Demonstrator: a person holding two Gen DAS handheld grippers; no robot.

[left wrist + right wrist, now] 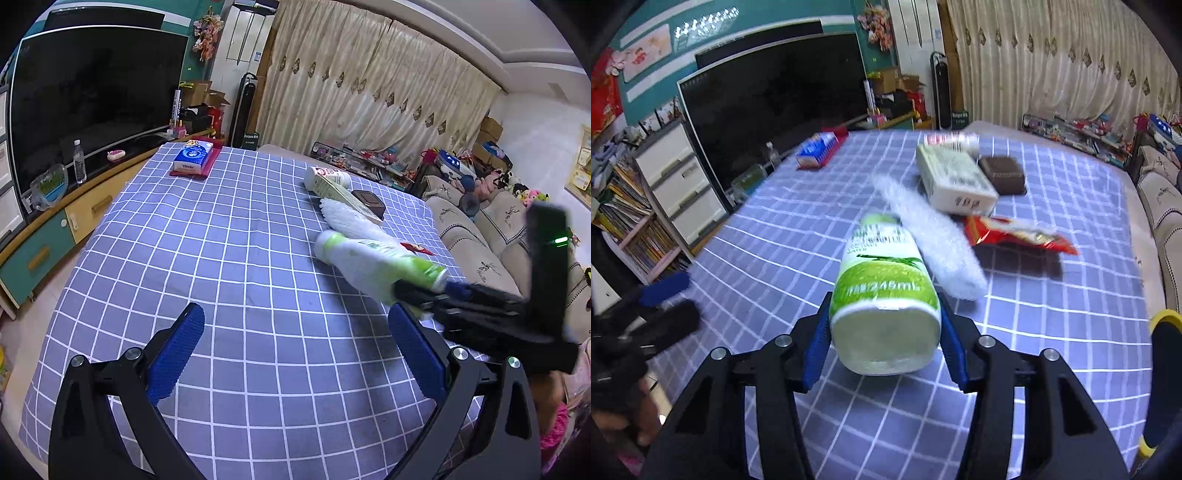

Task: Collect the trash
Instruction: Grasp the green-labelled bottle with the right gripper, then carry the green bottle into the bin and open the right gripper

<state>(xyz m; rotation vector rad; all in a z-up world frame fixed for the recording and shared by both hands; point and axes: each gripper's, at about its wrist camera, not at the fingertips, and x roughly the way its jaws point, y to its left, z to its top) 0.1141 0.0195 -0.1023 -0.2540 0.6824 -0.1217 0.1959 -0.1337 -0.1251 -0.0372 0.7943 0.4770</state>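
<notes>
Green-white bottle point(884, 291) lying flat, white foam sleeve point(929, 236) beside, red wrapper point(1015, 234)

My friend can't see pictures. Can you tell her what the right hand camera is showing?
The right gripper squeezes the bottom of a green and white bottle between its blue fingers, above a blue checked tablecloth. Behind it lie a fuzzy white thing, a red snack wrapper and a white carton.

Table with blue checked cloth point(229, 236): tissue pack point(194, 157) at 11 o'clock; carton point(955, 179), brown box point(1003, 170), red wrapper point(1015, 232) at 1 o'clock.
</notes>
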